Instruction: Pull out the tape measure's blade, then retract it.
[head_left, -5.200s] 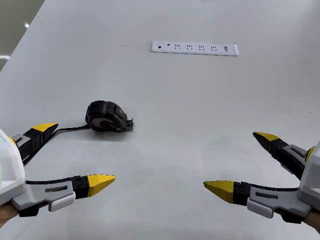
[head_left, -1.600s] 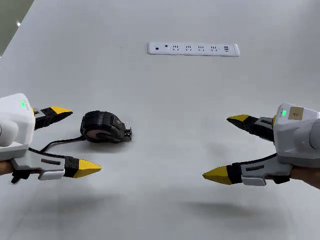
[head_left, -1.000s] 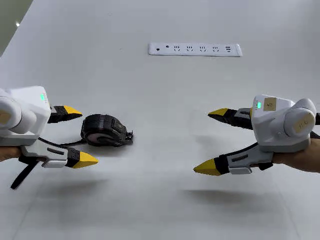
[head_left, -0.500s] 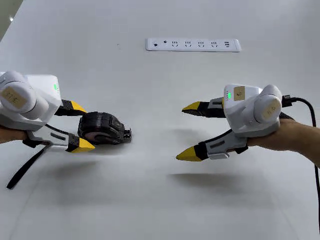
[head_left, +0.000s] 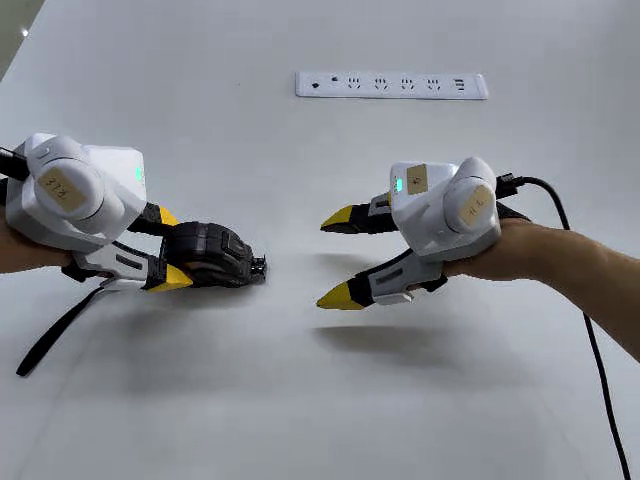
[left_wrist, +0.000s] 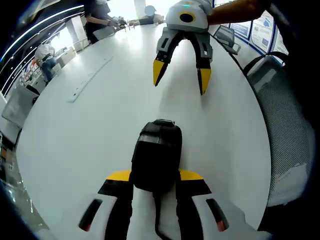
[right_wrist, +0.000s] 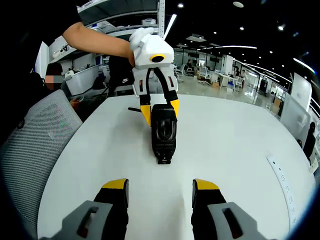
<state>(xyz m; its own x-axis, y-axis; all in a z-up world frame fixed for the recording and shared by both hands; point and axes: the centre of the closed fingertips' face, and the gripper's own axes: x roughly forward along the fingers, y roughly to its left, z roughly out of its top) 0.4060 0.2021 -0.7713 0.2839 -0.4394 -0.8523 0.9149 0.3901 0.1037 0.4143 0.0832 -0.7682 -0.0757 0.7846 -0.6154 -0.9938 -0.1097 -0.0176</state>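
- Two claws, the left claw and the right claw, are low over a smooth white table. Each has a round white plastic body, black arms and pointy yellow tips.
- One tape measure lies on the table. It is black and chunky, rounded at the back, with bumpy, rubbery-looking sides.
- The left claw pinches the back end of the tape measure, with one yellow tip against each side. The rest of the case sticks out past the tips.
- The small hook at the tape measure's front points away from the left claw, toward the right claw.
- The right claw is spread wide and holds nothing. The tape measure is straight ahead of it, apart from its tips, with bare table between.
- A thin black strap lies on the table behind the left claw.
- A long, flat white power strip lies well past both claws.
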